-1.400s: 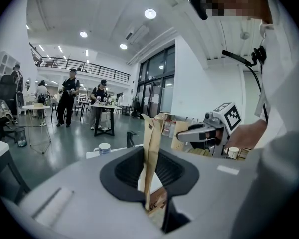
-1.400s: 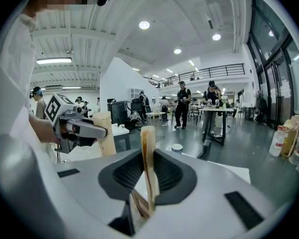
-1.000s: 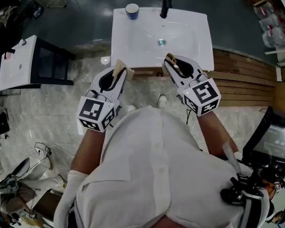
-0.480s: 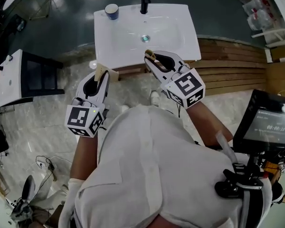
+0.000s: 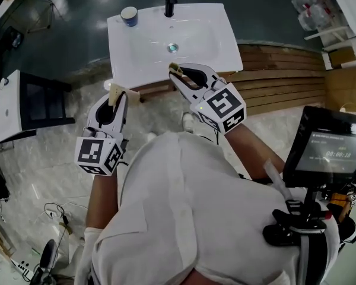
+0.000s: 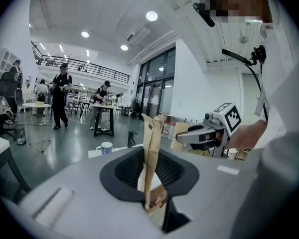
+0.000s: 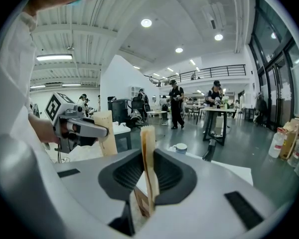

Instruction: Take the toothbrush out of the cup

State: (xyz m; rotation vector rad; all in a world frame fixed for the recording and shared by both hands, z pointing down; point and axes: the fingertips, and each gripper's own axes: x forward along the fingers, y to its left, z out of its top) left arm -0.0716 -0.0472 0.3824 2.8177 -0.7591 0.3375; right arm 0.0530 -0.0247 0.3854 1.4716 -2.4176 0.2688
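A blue and white cup [image 5: 129, 15] stands on the back left corner of the white sink [image 5: 219, 37], left of the black tap [image 5: 169, 2]. I cannot make out a toothbrush in it. My left gripper [image 5: 114, 91] hovers over the floor short of the sink's front edge, shut with nothing held. My right gripper [image 5: 175, 70] reaches to the sink's front rim, also shut and empty. From the left gripper view the cup [image 6: 105, 147] shows small beyond the pressed pads of the left gripper [image 6: 152, 123]. The right gripper view shows the cup [image 7: 180, 148] past the right gripper [image 7: 147, 133].
A black and white cabinet [image 5: 24, 103] stands to the left. Wooden boards [image 5: 285, 79] lie right of the sink, and a screen on a stand [image 5: 329, 150] is at my right. Several people stand at tables far behind the sink.
The head view has swung, so the sink and both grippers sit further left and higher in the picture. Both grippers keep their pose and stay shut.
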